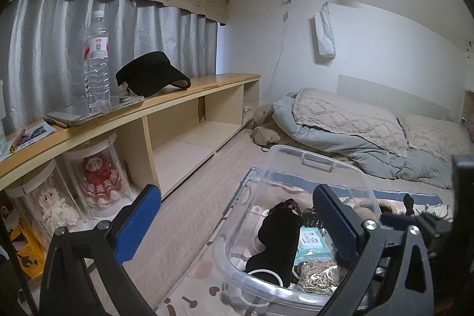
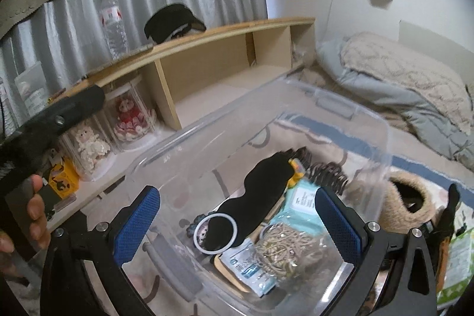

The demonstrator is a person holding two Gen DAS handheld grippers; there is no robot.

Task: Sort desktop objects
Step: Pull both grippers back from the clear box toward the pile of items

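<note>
Bedroom, bed (image 1: 189,215) carrying a clear storage bin (image 2: 340,120), wooden shelf (image 1: 177,92) far left.
Left tongs (image 1: 237,230) wide, empty, left of bin; right tongs (image 2: 237,224) wide, empty, above bin holding black eye mask (image 2: 254,191), wipes pack (image 2: 302,203), rubber bands (image 2: 284,245).

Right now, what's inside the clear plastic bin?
In the clear plastic bin: a black eye mask, white ring, wet wipes pack, bag of rubber bands, and black hair claw. Items beneath the mask are hidden.

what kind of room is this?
Likely a bedroom: a duvet on a floor-level bed, a curtain, and a low shelf holding dolls.
</note>
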